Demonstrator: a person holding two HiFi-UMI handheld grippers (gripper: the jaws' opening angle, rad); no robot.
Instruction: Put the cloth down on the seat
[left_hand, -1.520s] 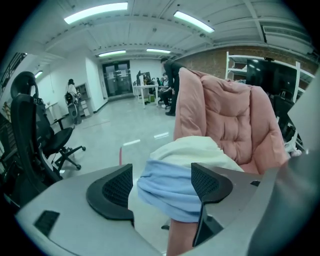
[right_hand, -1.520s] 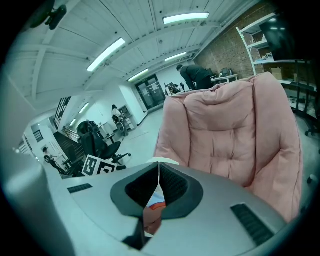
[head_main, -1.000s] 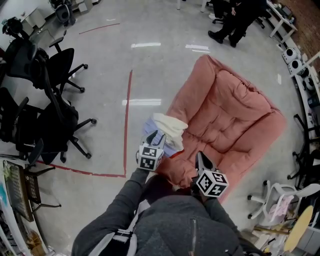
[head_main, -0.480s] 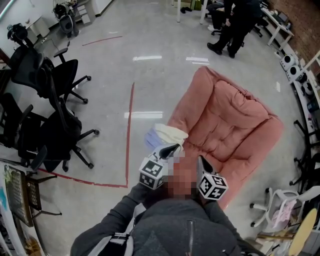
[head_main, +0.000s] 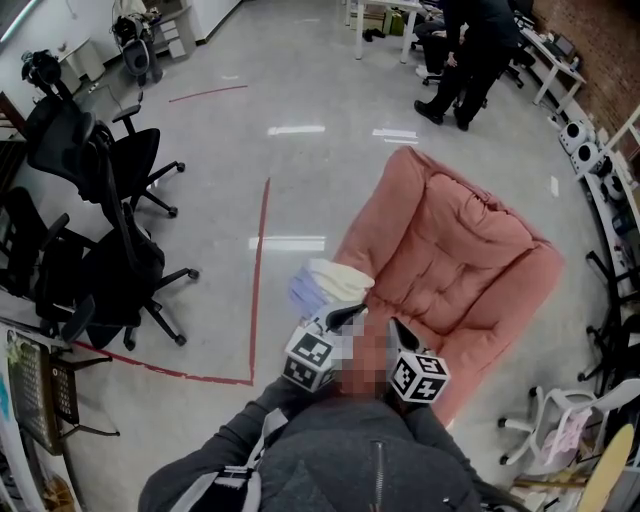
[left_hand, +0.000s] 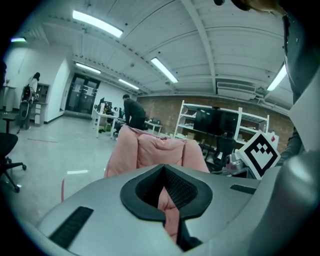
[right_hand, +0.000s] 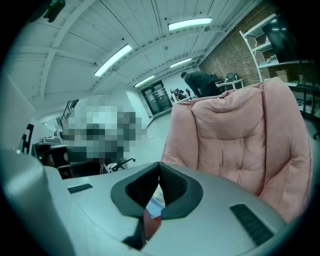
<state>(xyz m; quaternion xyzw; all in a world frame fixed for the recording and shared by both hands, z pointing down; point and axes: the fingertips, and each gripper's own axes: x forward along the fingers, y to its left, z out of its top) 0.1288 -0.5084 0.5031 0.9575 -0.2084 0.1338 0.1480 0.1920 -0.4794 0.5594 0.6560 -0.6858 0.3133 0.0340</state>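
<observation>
A pink padded floor seat (head_main: 450, 250) lies open on the grey floor. A cream and lavender cloth (head_main: 332, 280) is bunched at its near left corner, partly over the edge. My left gripper (head_main: 350, 313) hovers just in front of the cloth, apart from it. Its jaws have just been closing and now stand shut with nothing between them; in the left gripper view only the seat (left_hand: 150, 150) shows past the left gripper (left_hand: 164, 169). My right gripper (head_main: 393, 326) hangs beside it over the seat's front edge, shut and empty. Past the right gripper (right_hand: 159, 169), the seat back (right_hand: 240, 135) rises.
Black office chairs (head_main: 100, 200) crowd the left side. A red tape line (head_main: 260, 250) runs along the floor left of the seat. People (head_main: 470, 50) stand at the far tables. A white chair (head_main: 545, 420) and shelving stand at the right.
My left gripper has come up and back off the cloth and has gone from open to shut. The cloth stays at the seat's corner. The right gripper has hardly moved.
</observation>
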